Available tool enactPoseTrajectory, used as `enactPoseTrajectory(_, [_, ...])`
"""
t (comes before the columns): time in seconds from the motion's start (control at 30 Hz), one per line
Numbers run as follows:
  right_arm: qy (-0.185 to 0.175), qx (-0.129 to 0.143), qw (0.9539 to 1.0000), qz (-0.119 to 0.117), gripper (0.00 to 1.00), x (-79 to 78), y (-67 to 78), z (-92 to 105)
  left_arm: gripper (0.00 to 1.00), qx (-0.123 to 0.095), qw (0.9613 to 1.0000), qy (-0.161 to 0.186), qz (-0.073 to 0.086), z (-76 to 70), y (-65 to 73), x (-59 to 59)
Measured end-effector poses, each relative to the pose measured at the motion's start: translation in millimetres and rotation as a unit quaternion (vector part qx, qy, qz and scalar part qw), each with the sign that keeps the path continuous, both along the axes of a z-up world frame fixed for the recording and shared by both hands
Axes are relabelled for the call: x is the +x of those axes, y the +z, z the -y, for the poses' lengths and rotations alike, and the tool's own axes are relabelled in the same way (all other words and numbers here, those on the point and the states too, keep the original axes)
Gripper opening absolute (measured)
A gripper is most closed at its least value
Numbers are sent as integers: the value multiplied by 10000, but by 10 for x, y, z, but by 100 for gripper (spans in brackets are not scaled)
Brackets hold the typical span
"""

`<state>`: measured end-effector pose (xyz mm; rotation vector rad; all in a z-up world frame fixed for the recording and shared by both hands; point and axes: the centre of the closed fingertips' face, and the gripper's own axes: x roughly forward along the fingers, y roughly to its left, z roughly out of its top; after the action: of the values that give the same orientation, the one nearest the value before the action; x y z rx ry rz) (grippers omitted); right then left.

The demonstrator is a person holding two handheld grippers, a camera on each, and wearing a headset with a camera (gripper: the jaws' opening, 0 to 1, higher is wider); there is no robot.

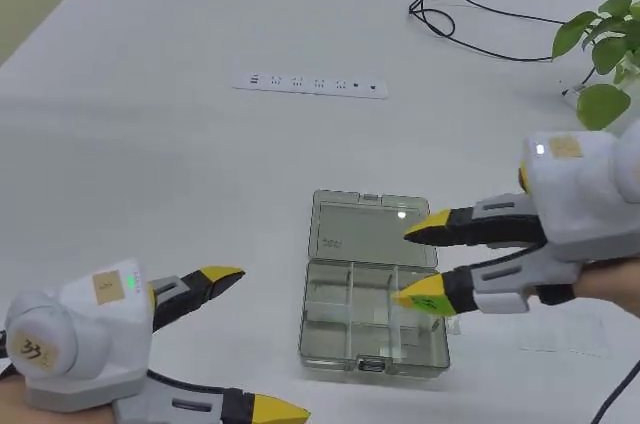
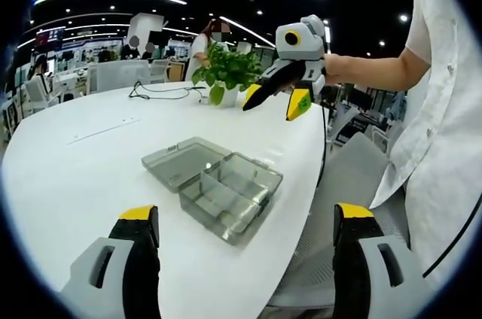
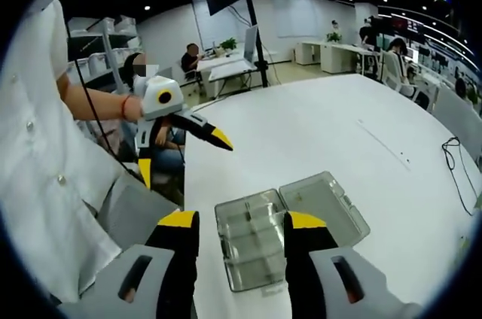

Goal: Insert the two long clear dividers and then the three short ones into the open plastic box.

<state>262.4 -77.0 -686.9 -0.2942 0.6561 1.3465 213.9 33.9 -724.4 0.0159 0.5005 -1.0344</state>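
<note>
The clear plastic box [image 1: 330, 356] lies open on the white table, its lid [image 1: 360, 229] flat behind the base. Clear dividers stand in the base and split it into compartments. My right gripper [image 1: 413, 264] hovers open over the box's right side, nothing between its yellow tips. My left gripper [image 1: 265, 342] is open and empty at the near left, apart from the box. From the left gripper view the box [image 2: 226, 217] lies ahead of the open jaws, with the right gripper [image 2: 273, 107] high behind it. In the right gripper view the box [image 3: 248, 247] shows between the jaws.
A white power strip [image 1: 310, 84] lies farther back on the table [image 1: 150, 164]. A black cable [image 1: 470, 19] loops at the far right beside a green plant [image 1: 605, 54]. A faint clear piece [image 1: 565, 332] lies right of the box. People sit at desks in the background.
</note>
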Motion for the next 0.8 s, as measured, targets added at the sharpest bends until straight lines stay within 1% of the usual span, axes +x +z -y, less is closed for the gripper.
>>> enactPoseTrajectory(0.13, [-44,-147,9999,-33,49,-23,-67,228,99,56,10000,3,-20,0,-13,-12])
enactPoseTrajectory(0.23, [-88,-300,9995,-79,50,-34,-152,415,99,75,10000,20,-20,0,-10,-19])
enactPoseTrajectory(0.3, [-76,-401,9991,-76,50,-45,-200,501,99,93,9999,33,-23,1,-12,-22])
enactPoseTrajectory(0.33, [-60,-468,9989,-80,51,-36,-251,601,99,104,9999,34,-23,3,-10,-24])
enactPoseTrajectory(0.4, [-46,-579,9983,-108,52,-19,-334,735,99,112,9999,46,-15,7,-3,-20])
enactPoseTrajectory(0.47, [-12,-726,9973,-96,53,-11,-409,838,99,115,9999,66,-16,7,1,-14])
enactPoseTrajectory(0.5, [2,-759,9971,-86,53,-11,-423,857,99,123,9999,75,-10,3,4,-11])
enactPoseTrajectory(0.53, [39,-838,9965,-58,54,-7,-458,905,99,127,9999,84,-12,0,4,-9])
enactPoseTrajectory(0.63, [102,-1024,9947,-71,55,0,-551,1023,99,157,9998,89,-22,1,-1,-14])
enactPoseTrajectory(0.67, [157,-1149,9932,-57,55,-1,-593,1081,99,158,9998,94,-25,1,-2,-16])
enactPoseTrajectory(0.8, [319,-1449,9889,21,57,13,-715,1244,99,174,9998,124,-40,2,-10,-24])
